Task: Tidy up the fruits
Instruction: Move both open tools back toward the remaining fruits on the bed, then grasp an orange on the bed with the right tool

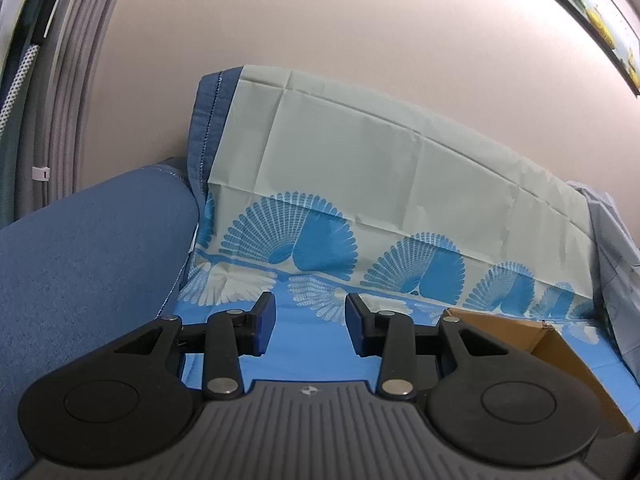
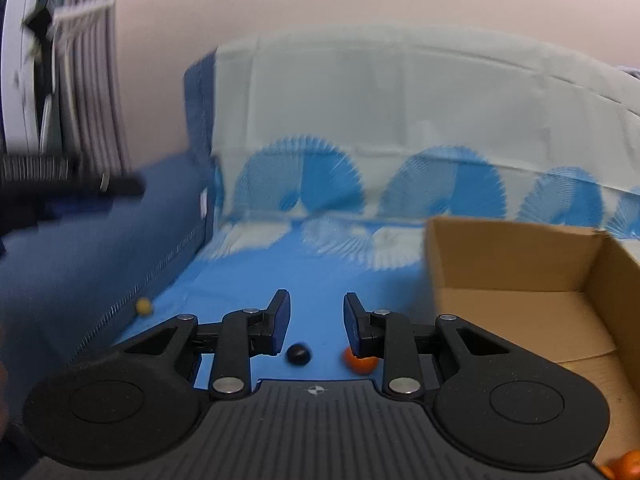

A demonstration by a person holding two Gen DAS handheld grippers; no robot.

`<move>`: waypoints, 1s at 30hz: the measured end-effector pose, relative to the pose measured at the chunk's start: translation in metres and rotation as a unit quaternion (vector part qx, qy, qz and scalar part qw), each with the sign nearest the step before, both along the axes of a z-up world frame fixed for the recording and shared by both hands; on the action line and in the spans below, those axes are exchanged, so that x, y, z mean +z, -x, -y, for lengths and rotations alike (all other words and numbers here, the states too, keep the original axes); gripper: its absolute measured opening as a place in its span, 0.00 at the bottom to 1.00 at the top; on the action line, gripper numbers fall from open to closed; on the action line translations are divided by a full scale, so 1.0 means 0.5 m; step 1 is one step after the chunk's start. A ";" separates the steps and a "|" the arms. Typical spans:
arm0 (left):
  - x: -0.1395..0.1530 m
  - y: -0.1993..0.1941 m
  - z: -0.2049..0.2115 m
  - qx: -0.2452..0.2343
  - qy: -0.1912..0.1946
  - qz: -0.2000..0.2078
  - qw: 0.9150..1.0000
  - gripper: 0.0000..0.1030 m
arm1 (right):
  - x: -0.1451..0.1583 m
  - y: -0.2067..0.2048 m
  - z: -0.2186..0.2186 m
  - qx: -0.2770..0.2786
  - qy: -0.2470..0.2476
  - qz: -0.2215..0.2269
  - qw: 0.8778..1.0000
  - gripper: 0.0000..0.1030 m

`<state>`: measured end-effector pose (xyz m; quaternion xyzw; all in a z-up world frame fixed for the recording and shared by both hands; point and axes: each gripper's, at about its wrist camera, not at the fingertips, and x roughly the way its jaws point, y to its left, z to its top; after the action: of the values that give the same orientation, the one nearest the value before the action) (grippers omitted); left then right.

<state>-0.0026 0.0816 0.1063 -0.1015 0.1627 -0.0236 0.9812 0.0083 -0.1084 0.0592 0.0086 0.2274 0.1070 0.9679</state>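
Below your right gripper (image 2: 316, 326), parted and empty, lie a dark fruit (image 2: 298, 354) and an orange fruit (image 2: 360, 364); centre on one; left gripper (image 1: 311, 326) idles unclenched.

Blue-patterned cloth (image 2: 312, 276) carries cardboard box (image 2: 516, 264), 3 small fruits (image 2: 298, 354)

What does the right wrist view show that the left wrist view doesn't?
Right wrist only: three loose fruits on the blue cloth, a dark one, an orange one partly behind the right gripper, a small yellow one by the sofa arm; more orange fruit at the box's near corner. Left wrist only: the empty left gripper, a framed picture. Both: cardboard box, patterned cloth, blue sofa, wall.
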 end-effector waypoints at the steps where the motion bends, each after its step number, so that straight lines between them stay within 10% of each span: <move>1: -0.002 -0.004 0.001 0.001 -0.002 -0.001 1.000 0.42 | -0.011 -0.012 -0.020 -0.005 0.010 -0.004 1.000 0.33; 14: -0.043 -0.081 0.023 0.014 -0.056 -0.049 0.997 0.49 | -0.183 -0.207 -0.107 -0.145 0.137 -0.095 0.975 0.55; 30: -0.073 -0.132 -0.020 0.051 -0.007 -0.087 0.995 0.49 | -0.212 -0.246 -0.088 -0.118 0.098 -0.156 0.976 0.38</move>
<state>0.0636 0.0915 0.0700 -0.1045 0.2420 0.0364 0.9639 0.1312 -0.0642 -0.0467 -0.0433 0.3826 -0.0334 0.9223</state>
